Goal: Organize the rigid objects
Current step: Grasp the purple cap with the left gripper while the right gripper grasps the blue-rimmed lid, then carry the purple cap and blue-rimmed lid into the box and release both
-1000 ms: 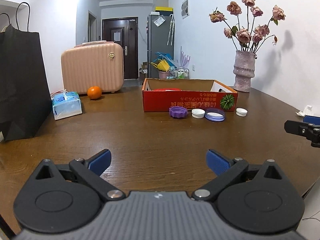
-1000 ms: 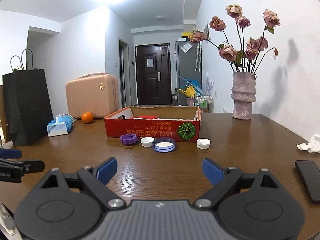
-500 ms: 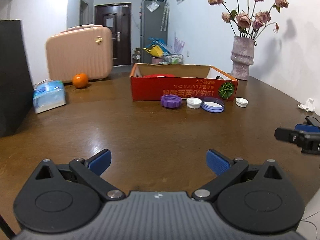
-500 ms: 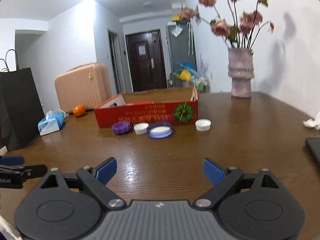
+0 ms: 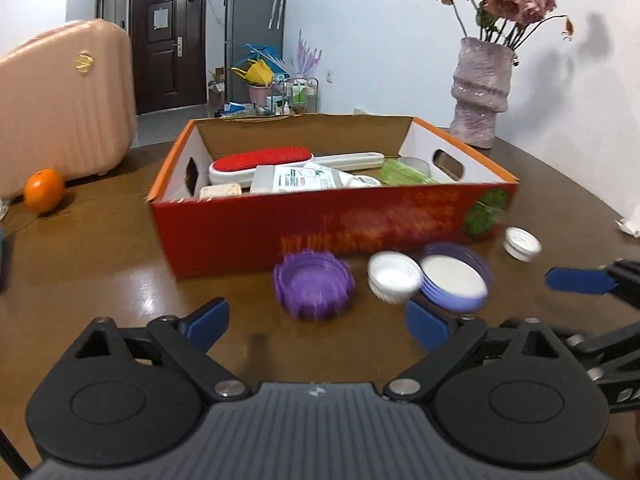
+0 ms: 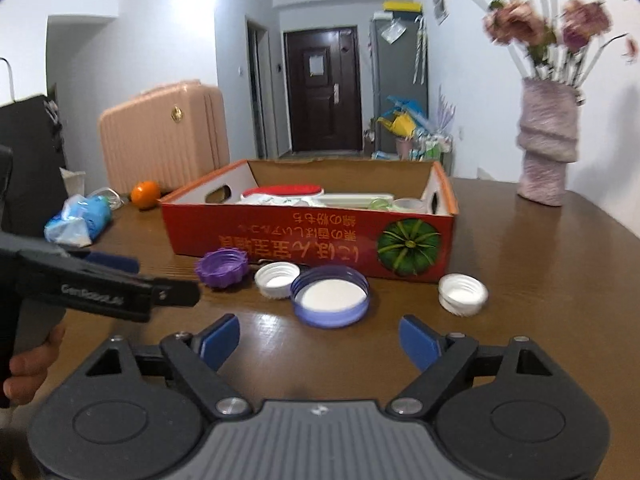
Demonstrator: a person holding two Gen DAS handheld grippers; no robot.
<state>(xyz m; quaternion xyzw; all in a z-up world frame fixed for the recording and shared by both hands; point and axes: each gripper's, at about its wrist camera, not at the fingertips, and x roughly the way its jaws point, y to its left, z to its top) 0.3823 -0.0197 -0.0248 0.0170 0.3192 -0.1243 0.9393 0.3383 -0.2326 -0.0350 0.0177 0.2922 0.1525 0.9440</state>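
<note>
A red cardboard box (image 5: 320,220) (image 6: 320,236) stands on the wooden table and holds a red brush (image 5: 262,158), a bottle and other items. Several lids lie in front of it: a purple ridged lid (image 5: 314,284) (image 6: 222,267), a small white cap (image 5: 394,278) (image 6: 277,278), a lilac lid (image 5: 456,282) (image 6: 330,296) and another white cap (image 5: 522,243) (image 6: 462,293). My left gripper (image 5: 318,322) is open, just short of the purple lid. My right gripper (image 6: 320,338) is open, just short of the lilac lid.
An orange (image 5: 43,190), a pink suitcase (image 5: 60,108), a tissue pack (image 6: 78,220) and a black bag (image 6: 28,160) stand to the left. A vase with dried roses (image 5: 480,92) (image 6: 548,144) stands at the back right, next to the wall.
Both grippers have moved forward, close to the lids in front of the box. Both stay open and empty.
</note>
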